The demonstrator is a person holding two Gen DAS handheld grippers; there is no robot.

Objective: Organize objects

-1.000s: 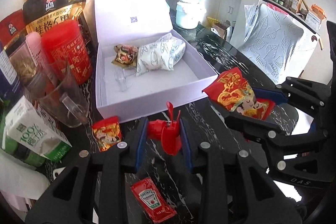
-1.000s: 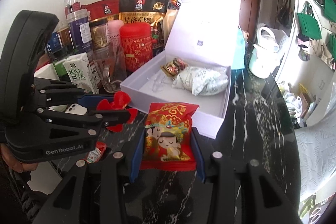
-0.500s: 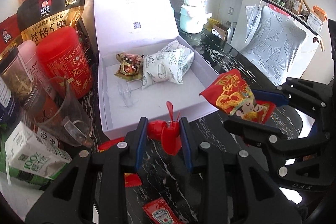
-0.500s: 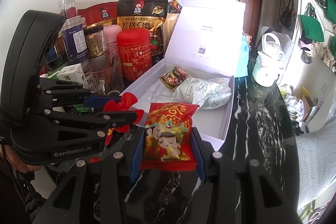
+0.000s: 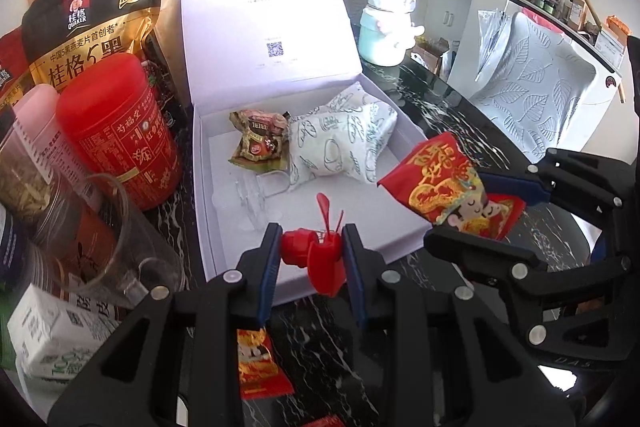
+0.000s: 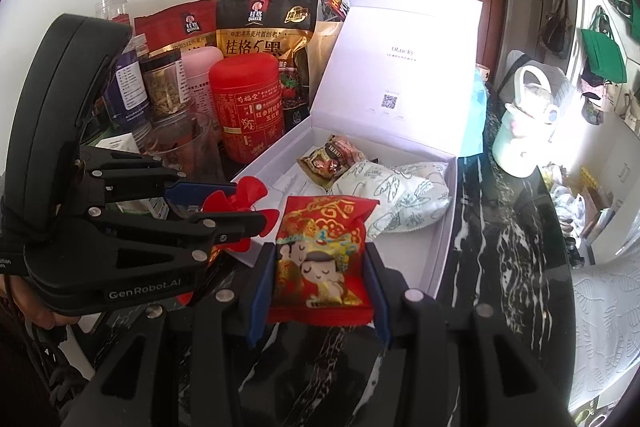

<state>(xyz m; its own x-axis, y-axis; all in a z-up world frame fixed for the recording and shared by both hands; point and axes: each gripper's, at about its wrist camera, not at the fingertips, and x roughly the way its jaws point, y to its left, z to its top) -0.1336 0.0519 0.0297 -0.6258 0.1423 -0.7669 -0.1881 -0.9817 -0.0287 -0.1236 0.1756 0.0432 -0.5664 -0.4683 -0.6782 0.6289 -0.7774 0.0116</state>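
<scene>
a red canister [image 5: 120, 131] stands by a black oat bag [image 5: 88, 15] (quaker brand), a mint jug [image 5: 386, 27] behind.

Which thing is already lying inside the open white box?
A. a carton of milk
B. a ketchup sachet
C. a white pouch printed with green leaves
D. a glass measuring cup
C: the white pouch printed with green leaves lies on the floor of the open white box, beside a brown and gold snack packet; none of the other three things is in the box.
</scene>
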